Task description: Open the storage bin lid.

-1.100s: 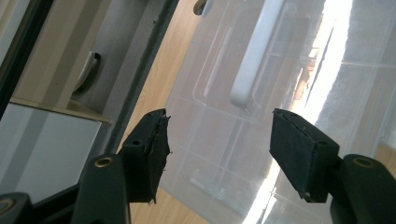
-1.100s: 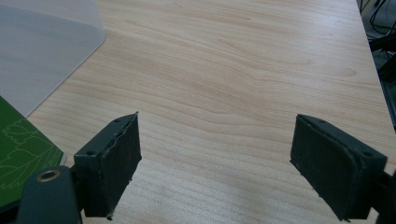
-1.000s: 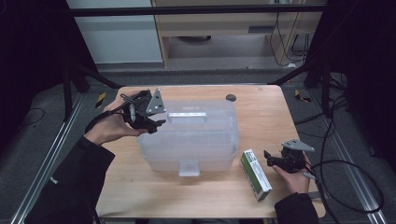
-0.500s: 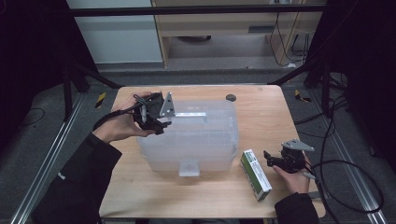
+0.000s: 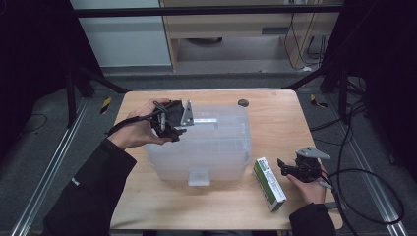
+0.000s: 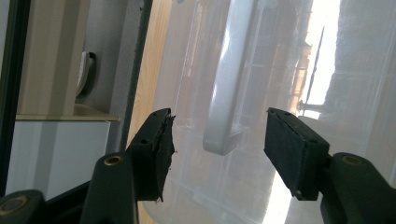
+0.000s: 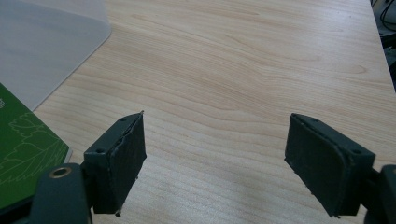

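over the lid of the clear plastic storage box (image 5: 199,142) at the middle of the wooden table (image 5: 275,118), the left gripper (image 5: 171,129) hangs near the box's far left corner, aimed along the white handle (image 5: 205,119) set into the lid; in the left gripper view that handle (image 6: 229,79) runs up between the two black pads with its near end lying in the gap, and neither pad touches it, so the gripper is unclenched with nothing held, though its jaws have just been closing a little with the handle end between them, which reads as lining up for a grip on the handle, probably to lift the lid or steady the box. the box sits square and shut, its front latch (image 5: 198,178) facing the person, which would leave the handle as the natural place to take hold. just beside the box's right front corner lies a green and white carton (image 5: 268,184), flat on the wood, within easy reach of the right gripper (image 5: 283,168), which rests low on the table next to it; the right gripper view looks past wide-apart pads at bare wood, with the carton (image 7: 23,154) off to one side, so this gripper too has its jaws apart and grasps nothing, seemingly waiting its turn until the box is open
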A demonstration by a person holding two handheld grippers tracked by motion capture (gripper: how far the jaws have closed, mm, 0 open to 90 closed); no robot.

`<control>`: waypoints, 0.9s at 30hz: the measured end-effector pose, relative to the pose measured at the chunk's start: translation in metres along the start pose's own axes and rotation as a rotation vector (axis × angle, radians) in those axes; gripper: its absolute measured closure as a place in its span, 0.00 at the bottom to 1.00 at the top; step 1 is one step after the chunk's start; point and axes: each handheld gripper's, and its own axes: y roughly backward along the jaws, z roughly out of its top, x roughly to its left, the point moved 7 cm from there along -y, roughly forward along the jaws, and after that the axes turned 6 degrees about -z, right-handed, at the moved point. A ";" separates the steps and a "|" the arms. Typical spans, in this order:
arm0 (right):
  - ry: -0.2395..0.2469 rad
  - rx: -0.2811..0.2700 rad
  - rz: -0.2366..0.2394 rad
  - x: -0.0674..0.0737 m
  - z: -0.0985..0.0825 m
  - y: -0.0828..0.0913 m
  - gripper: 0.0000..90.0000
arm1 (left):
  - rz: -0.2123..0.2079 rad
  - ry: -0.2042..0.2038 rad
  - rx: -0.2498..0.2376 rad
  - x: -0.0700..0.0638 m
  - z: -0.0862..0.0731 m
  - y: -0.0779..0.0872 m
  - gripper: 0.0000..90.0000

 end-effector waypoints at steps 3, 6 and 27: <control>0.003 0.001 0.003 0.000 0.000 0.000 0.24 | 0.002 -0.006 0.004 -0.001 0.002 -0.003 0.48; -0.005 0.002 0.007 0.001 0.000 0.001 0.24 | 0.004 -0.014 0.012 -0.001 0.004 -0.005 0.49; 0.008 0.000 0.024 0.002 0.002 0.002 0.36 | 0.023 -0.073 0.068 0.000 0.009 -0.026 0.70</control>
